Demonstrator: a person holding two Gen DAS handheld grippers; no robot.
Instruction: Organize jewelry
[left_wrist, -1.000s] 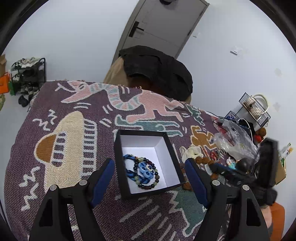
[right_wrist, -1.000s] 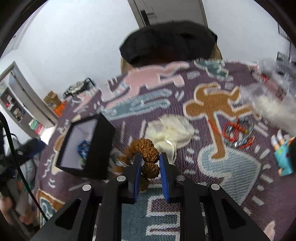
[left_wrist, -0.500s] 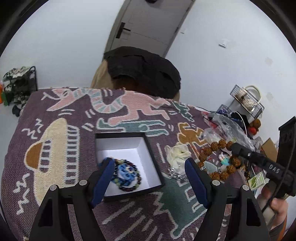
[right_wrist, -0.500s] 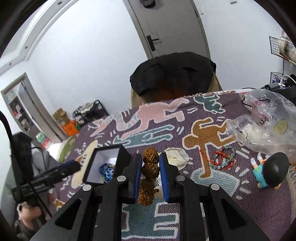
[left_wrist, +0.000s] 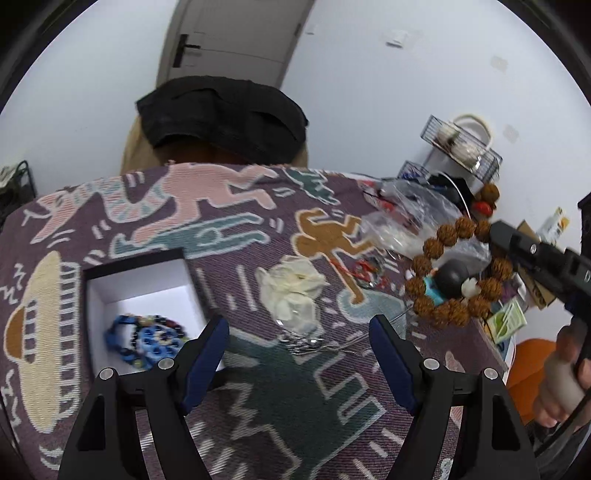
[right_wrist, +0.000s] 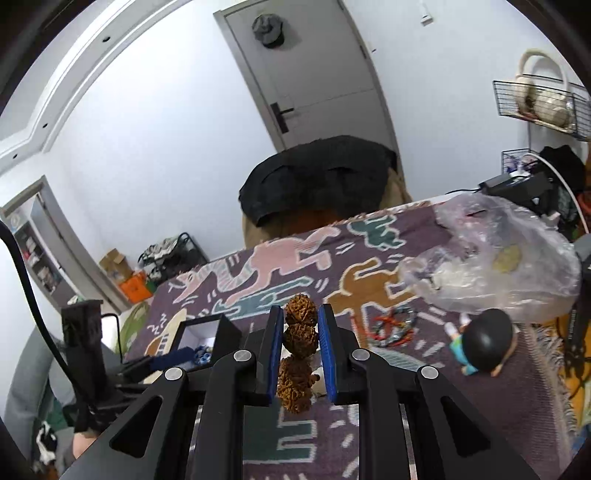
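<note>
A purple woven cloth with cartoon figures covers the desk (left_wrist: 258, 424), with a grey door and a dark garment over a chair behind it. The brown seed-bead bracelet (left_wrist: 458, 273) hangs clear of the cloth, pinched by a couple of its knobbly beads in the right claw (right_wrist: 300, 345), whose blue pads press on the beads from both sides while the rest of the loop dangles below. To that claw's left and lower down sits the black box (left_wrist: 90, 273) with its white lining, already holding a blue bracelet (left_wrist: 147, 338) and a dark beaded one. The left claw (left_wrist: 299, 350) is spread wide and empty, hovering over the cloth with the box just at its left finger. Beyond the right claw lie a red and metal tangle (right_wrist: 393, 326), a crumpled white bit, possibly tissue, a small figurine (right_wrist: 480, 343) and a clear plastic bag (right_wrist: 498, 266).

The step in hand looks like carrying the bracelet to the box. Next, the right claw needs to travel left until the loop hangs over the opening, lower it, then let go so the beads settle inside rather than snag on the rim.
</note>
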